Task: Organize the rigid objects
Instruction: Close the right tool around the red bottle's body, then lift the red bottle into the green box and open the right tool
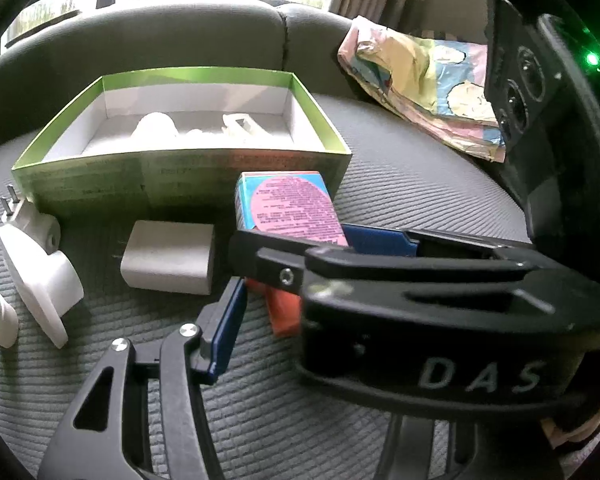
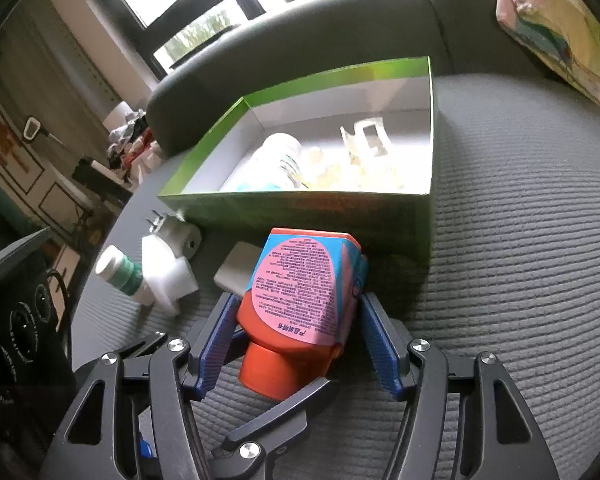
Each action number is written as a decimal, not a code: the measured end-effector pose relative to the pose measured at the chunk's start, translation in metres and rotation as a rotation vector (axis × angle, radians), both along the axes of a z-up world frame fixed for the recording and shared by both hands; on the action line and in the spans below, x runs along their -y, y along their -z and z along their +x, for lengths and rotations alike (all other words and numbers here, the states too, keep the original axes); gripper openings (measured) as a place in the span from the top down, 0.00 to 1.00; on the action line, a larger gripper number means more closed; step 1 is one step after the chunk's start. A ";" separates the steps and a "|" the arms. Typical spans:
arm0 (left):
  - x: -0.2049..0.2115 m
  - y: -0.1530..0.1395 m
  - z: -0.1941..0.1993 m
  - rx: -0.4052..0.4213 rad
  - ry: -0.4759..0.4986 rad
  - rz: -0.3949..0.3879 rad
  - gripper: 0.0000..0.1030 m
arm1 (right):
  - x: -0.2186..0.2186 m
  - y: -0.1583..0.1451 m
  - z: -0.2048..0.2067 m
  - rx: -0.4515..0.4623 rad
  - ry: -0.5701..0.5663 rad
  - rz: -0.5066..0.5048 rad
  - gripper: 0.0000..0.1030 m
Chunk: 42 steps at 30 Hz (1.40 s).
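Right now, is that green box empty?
No. The open green box already holds a white bottle and a pale clip-like piece.

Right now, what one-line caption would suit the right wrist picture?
Right gripper clasps an orange-capped bottle beside a green box on a grey cushion.

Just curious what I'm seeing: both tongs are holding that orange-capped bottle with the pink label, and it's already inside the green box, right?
Not quite. The bottle is held between the tongs, but it is outside the green box, in front of its near wall above the grey cushion. The right wrist view shows this.
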<state>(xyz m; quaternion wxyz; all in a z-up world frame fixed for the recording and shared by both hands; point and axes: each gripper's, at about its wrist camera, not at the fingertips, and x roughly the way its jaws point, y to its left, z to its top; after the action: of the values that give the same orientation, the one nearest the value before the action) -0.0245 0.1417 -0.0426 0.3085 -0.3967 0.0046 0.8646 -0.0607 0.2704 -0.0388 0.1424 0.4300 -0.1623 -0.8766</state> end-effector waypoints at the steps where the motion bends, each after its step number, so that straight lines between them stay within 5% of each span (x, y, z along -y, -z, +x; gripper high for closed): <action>1: 0.000 -0.001 0.000 0.002 0.000 0.006 0.50 | -0.001 -0.002 0.001 -0.007 0.000 -0.007 0.38; 13: 0.002 -0.001 -0.001 0.011 -0.005 0.015 0.50 | -0.001 -0.007 0.004 -0.028 -0.003 -0.001 0.43; 42: 0.006 -0.049 -0.008 -0.139 -0.017 0.004 0.51 | 0.005 -0.056 0.008 -0.200 -0.006 0.002 0.43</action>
<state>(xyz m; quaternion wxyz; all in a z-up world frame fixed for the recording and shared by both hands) -0.0328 0.1357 0.0062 0.3009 -0.3350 0.0206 0.8927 -0.0525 0.2656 0.0173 0.1599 0.3409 -0.1451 -0.9150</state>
